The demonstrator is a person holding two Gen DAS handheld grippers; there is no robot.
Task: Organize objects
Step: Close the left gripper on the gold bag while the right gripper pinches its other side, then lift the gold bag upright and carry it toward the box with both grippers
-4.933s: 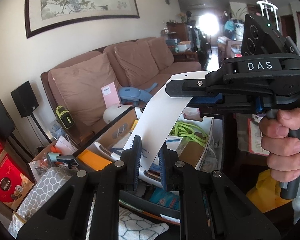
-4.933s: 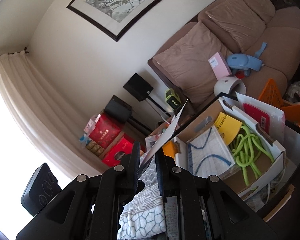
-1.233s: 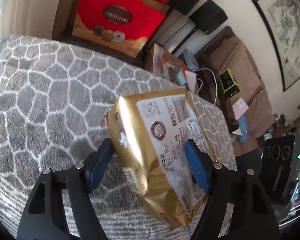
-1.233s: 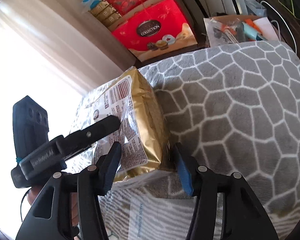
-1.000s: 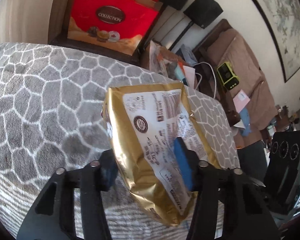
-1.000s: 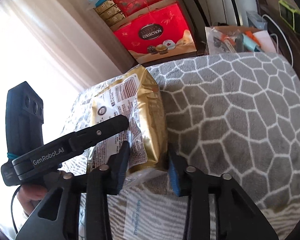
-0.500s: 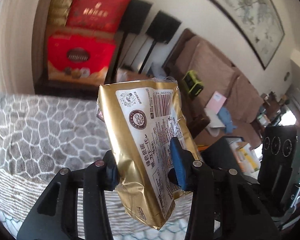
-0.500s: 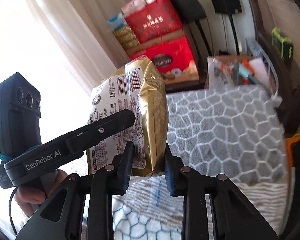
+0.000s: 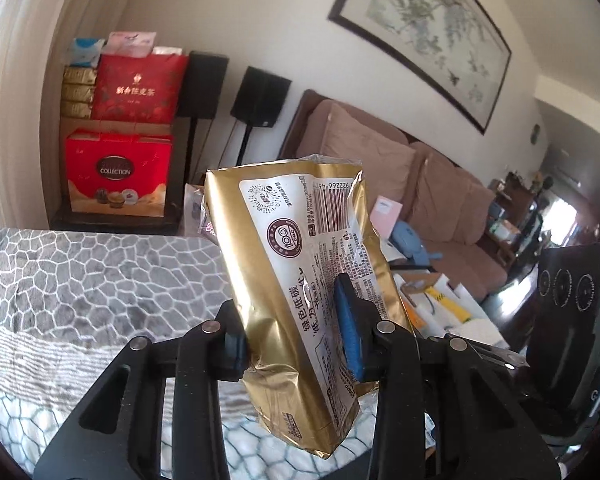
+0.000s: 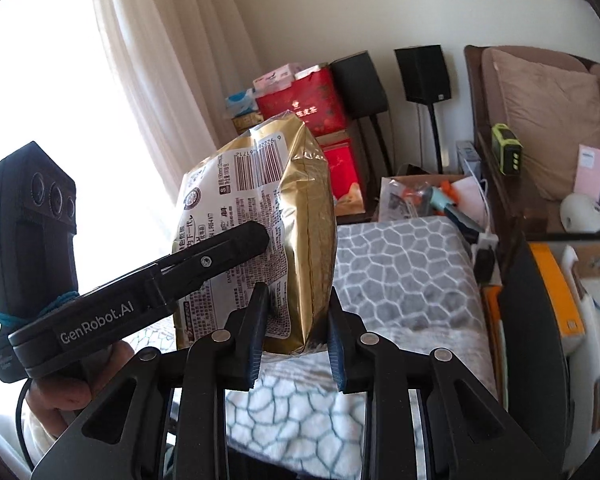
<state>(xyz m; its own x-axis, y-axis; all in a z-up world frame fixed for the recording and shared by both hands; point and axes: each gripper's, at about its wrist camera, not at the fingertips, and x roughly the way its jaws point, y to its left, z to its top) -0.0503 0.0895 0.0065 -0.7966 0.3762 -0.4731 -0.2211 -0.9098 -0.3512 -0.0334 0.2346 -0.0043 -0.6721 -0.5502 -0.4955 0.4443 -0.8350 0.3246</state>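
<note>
Lifted since a second ago: the gold packet (image 9: 300, 292) no longer lies on the grey patterned blanket (image 9: 80, 280) — it hangs in the air above it, label side toward the left wrist camera, barcode end up. Left gripper (image 9: 296, 332) holds the packet across its lower half; its jaws are closing, blue pads pressing dents into the foil. Right gripper (image 10: 296, 328) clamps the packet's bottom edge from the other side, narrow, pads on the foil. Left gripper's finger also shows in the right wrist view, lying across the label. Behind: red gift boxes (image 9: 120, 168) by the curtain, two black speakers (image 9: 260, 98), brown sofa (image 9: 400, 176).
</note>
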